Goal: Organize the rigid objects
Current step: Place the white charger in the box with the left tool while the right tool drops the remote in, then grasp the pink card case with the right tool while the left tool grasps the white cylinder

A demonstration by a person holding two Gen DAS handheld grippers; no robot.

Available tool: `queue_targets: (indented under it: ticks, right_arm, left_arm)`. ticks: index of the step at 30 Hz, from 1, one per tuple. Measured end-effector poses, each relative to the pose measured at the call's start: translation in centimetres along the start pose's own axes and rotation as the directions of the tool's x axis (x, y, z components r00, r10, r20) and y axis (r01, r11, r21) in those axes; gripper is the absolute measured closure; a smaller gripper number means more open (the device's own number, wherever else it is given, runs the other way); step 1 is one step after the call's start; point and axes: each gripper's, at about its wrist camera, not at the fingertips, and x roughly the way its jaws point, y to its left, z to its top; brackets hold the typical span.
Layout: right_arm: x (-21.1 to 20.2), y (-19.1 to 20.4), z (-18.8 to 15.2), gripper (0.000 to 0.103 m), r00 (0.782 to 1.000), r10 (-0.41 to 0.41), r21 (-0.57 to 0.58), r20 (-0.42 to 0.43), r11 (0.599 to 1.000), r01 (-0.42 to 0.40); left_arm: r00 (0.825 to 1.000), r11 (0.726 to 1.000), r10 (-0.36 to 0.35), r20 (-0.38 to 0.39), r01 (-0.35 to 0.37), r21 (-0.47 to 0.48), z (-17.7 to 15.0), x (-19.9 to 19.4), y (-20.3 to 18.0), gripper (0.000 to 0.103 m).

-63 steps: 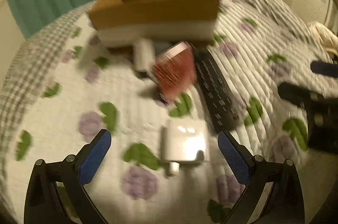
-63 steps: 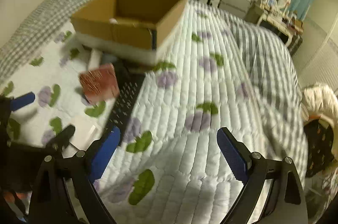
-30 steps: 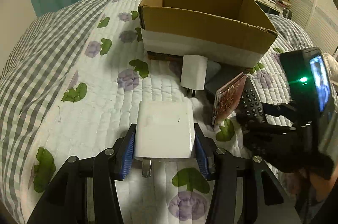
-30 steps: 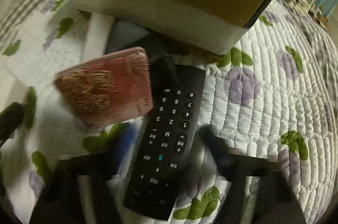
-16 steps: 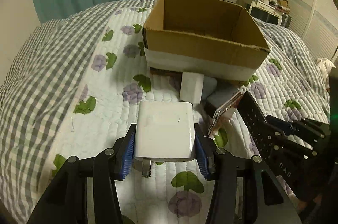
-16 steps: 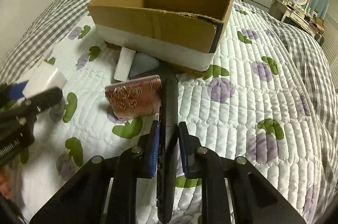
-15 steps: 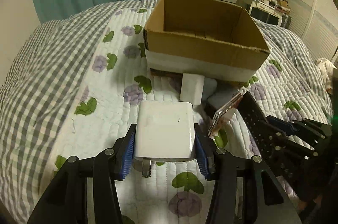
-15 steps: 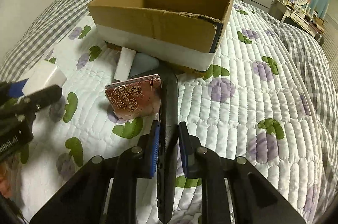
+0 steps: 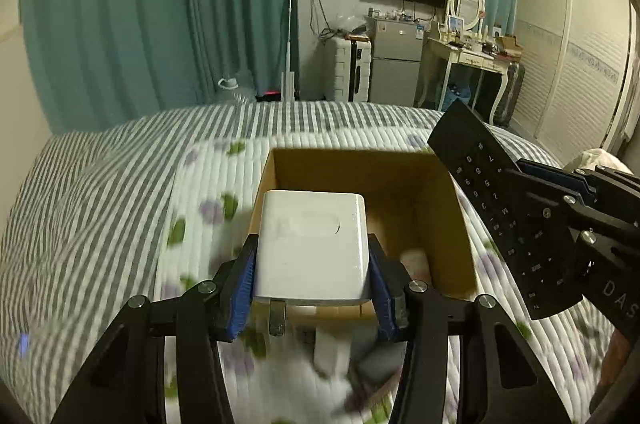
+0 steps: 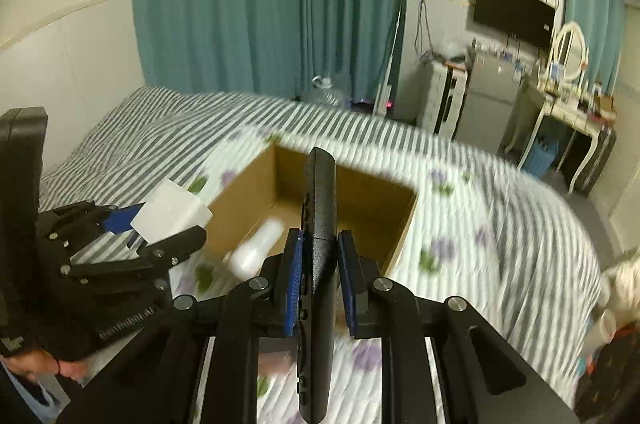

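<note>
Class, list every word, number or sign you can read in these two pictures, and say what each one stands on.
"DAS": on the right tongs, cut off at the picture's edge.
"#", "0", "7", "6", "5", "2": on keys of the black remote; its other key marks are too small to read.
White lettering on the left tongs: too blurred to read.
White charger, cardboard box: no text visible.

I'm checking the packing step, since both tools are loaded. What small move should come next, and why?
Probably ease the left tool a little forward and down, then open it. It is shut on the white charger, which hangs over the near rim of the open cardboard box, not yet clearly inside. The right tool, shut on the black remote, sits close beside it, so go one at a time.
</note>
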Motion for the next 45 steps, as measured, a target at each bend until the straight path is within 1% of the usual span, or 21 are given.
queue_targets:
  ticks: [2,5,10,13,15,17,18,19,20,21,24,25,26,28,29,30,33,36,39,43,45]
  right_arm:
    - [1.8,-0.9,1.5,0.086,1.000,-0.007,0.003,-0.010,1.000,0.007]
    - [5.1,-2.1,2.1,0.086,0.999,0.011,0.029,-0.051,1.000,-0.009]
    - [12.6,-4.0,0.2,0.086,0.983,0.026,0.070,-0.179,0.997,-0.014]
    - [14.7,-4.4,-1.3,0.086,0.978,0.043,0.088,-0.205,0.996,-0.026]
    - [15.4,-4.7,-1.7,0.086,0.979,0.062,0.100,-0.196,0.994,-0.043]
    - [15.3,-4.9,-1.6,0.085,0.983,0.070,0.115,-0.169,0.992,-0.051]
    - [15.2,-4.9,-1.5,0.082,0.984,0.069,0.124,-0.163,0.991,-0.049]
    - [14.7,-5.2,-1.4,0.067,0.983,0.080,0.139,-0.164,0.989,-0.057]
    - [14.3,-5.3,-1.3,0.057,0.981,0.093,0.149,-0.168,0.987,-0.068]
    - [13.5,-5.5,-1.3,0.046,0.982,0.097,0.158,-0.162,0.985,-0.071]
    - [10.0,-5.8,-1.4,0.043,0.988,0.063,0.149,-0.141,0.988,-0.042]
    - [8.6,-5.7,-1.6,0.039,0.989,0.053,0.140,-0.140,0.990,-0.033]
    - [7.2,-5.6,-1.9,0.034,0.990,0.041,0.136,-0.139,0.990,-0.022]
    - [4.3,-5.0,-2.5,0.012,0.992,0.021,0.129,-0.123,0.992,-0.005]
    - [2.8,-4.6,-2.8,0.008,0.994,0.008,0.121,-0.109,0.993,0.005]
    - [1.6,-4.2,-3.1,0.007,0.995,0.000,0.112,-0.098,0.994,0.011]
    - [-1.4,-2.4,-4.5,0.003,0.996,-0.031,0.075,-0.080,0.997,0.037]
    - [-2.2,-0.6,-6.4,0.001,0.995,-0.048,0.053,-0.090,0.997,0.053]
    - [-1.1,1.0,-9.2,0.001,0.990,-0.037,0.054,-0.136,0.998,0.045]
    - [2.8,3.2,-12.9,0.001,0.977,-0.044,0.023,-0.207,0.998,0.050]
    - [5.1,4.6,-14.3,0.001,0.969,-0.046,-0.007,-0.242,0.999,0.045]
  left_arm:
    - [1.000,1.000,-0.008,-0.013,0.008,-0.004,1.2,2.1,0.1,0.052]
    - [0.999,1.000,0.005,-0.051,-0.004,0.030,1.6,5.7,-0.3,0.052]
    - [0.992,0.998,0.002,-0.130,0.006,0.060,0.1,11.1,-0.7,0.052]
    - [0.990,0.997,-0.004,-0.143,0.014,0.074,-0.5,12.4,-0.8,0.052]
    - [0.989,0.996,-0.010,-0.147,0.024,0.090,-0.7,12.5,-1.1,0.052]
    - [0.990,0.995,0.001,-0.141,0.013,0.100,-0.8,12.2,-1.2,0.050]
    - [0.992,0.995,0.012,-0.129,0.002,0.104,-0.7,11.7,-1.2,0.045]
    - [0.994,0.994,0.027,-0.102,-0.016,0.106,-0.7,10.5,-1.3,0.041]
    - [0.996,0.994,0.028,-0.082,-0.019,0.106,-0.7,9.7,-1.1,0.029]
    - [0.998,0.994,0.026,-0.056,-0.020,0.107,-0.7,8.4,-1.0,0.022]
    - [0.999,0.993,0.047,0.001,-0.046,0.111,-1.1,4.1,-0.5,0.015]
    - [0.999,0.993,0.049,0.011,-0.050,0.105,-1.2,2.9,-0.3,0.012]
    - [0.999,0.994,0.048,0.025,-0.050,0.097,-1.3,1.4,0.0,0.007]
    - [0.997,0.995,0.055,0.054,-0.059,0.079,-2.0,-1.6,0.4,0.005]
    - [0.996,0.995,0.059,0.062,-0.064,0.077,-2.3,-2.5,0.6,0.003]
    - [0.996,0.995,0.064,0.068,-0.069,0.078,-2.8,-3.5,0.7,0.001]
    - [0.993,0.993,0.095,0.068,-0.100,0.060,-4.8,-5.6,1.3,0.000]
    - [0.994,0.994,0.104,0.018,-0.105,0.021,-7.3,-5.6,2.2,0.000]
    - [0.994,0.995,0.101,-0.032,-0.102,-0.022,-10.0,-4.2,3.5,0.000]
    - [0.991,0.987,0.102,-0.092,-0.112,-0.116,-12.3,-1.6,5.2,0.000]
    - [0.990,0.987,0.097,-0.104,-0.110,-0.120,-12.9,-0.7,5.5,0.000]
